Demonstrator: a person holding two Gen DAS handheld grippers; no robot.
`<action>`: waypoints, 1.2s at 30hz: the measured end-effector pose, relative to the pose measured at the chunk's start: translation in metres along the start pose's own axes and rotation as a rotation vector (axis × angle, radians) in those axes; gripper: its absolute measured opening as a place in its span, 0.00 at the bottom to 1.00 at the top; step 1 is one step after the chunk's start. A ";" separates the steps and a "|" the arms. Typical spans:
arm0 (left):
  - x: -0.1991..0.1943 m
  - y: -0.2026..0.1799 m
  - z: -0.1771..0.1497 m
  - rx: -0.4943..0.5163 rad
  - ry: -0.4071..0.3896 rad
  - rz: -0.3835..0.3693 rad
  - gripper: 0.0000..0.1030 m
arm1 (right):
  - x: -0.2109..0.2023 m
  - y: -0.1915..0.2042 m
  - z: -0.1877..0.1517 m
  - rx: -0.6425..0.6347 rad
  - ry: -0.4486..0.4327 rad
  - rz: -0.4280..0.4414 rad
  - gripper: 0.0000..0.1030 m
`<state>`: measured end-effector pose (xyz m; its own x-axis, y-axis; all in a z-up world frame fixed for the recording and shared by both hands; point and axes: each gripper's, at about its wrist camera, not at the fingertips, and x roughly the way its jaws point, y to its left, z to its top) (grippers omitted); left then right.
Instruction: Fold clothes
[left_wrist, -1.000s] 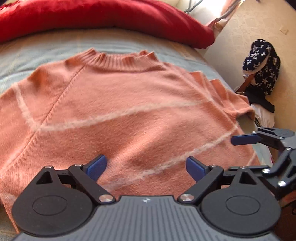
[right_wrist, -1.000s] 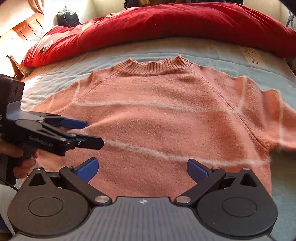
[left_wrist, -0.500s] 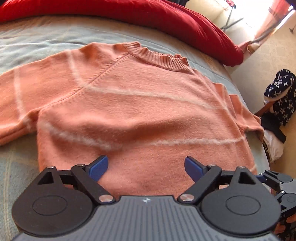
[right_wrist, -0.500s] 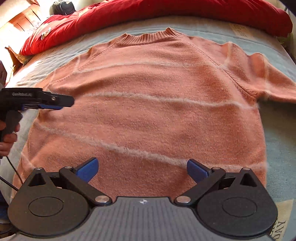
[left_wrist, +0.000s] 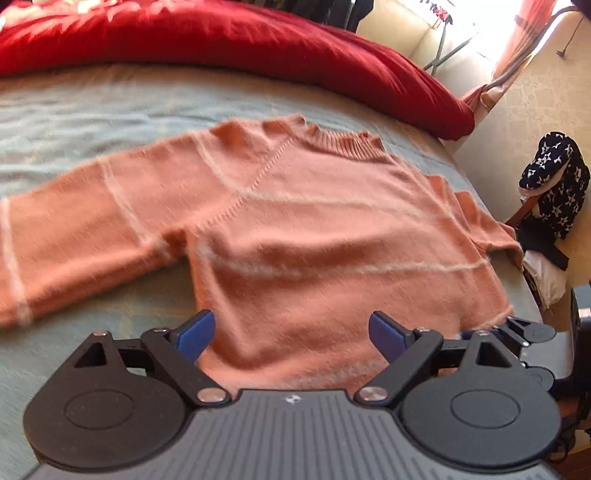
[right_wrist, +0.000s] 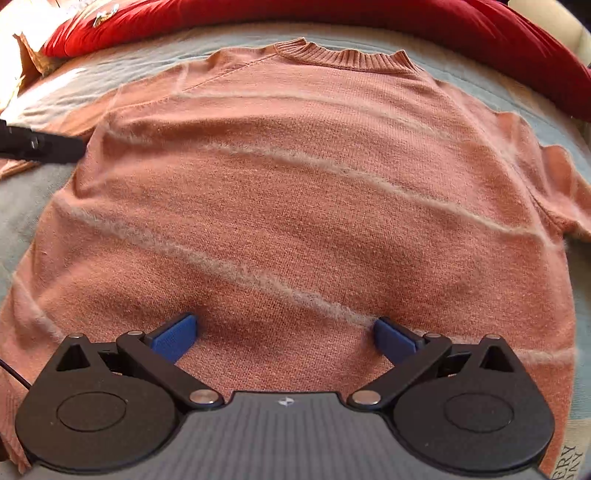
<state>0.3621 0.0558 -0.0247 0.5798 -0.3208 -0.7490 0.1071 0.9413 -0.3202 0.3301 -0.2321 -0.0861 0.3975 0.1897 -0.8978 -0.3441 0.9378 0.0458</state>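
Here, a sweater (left_wrist: 314, 229) lies flat on a blue-grey bedspread (left_wrist: 110, 99).

Counting: one salmon sweater (left_wrist: 314, 236) lying on one blue bedsheet (left_wrist: 92, 110); one red duvet (left_wrist: 258, 44); two grippers, left gripper (left_wrist: 291, 332), right gripper (right_wrist: 286, 336).

Each hand-held tool is built alike: the left gripper (left_wrist: 291, 328) and the right gripper (right_wrist: 286, 332) have a grey ribbed body with a small white emblem, two round black discs, black linkage arms on silver pivot screws, and blue pads (right_wrist: 173, 338). A thin black cable (right_wrist: 14, 374) trails beside the right one.
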 end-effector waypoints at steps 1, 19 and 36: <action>-0.001 0.012 0.008 0.002 -0.028 0.034 0.88 | 0.000 0.003 0.000 0.006 0.003 -0.018 1.00; -0.047 0.163 -0.001 -0.190 -0.134 0.251 0.88 | 0.010 0.012 0.015 0.053 0.100 -0.111 1.00; -0.082 0.230 -0.052 -0.265 -0.068 0.607 0.88 | 0.018 0.021 0.036 0.129 0.242 -0.177 1.00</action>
<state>0.2977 0.2935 -0.0673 0.5250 0.2731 -0.8061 -0.4515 0.8922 0.0083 0.3607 -0.1987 -0.0850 0.2226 -0.0400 -0.9741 -0.1705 0.9822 -0.0794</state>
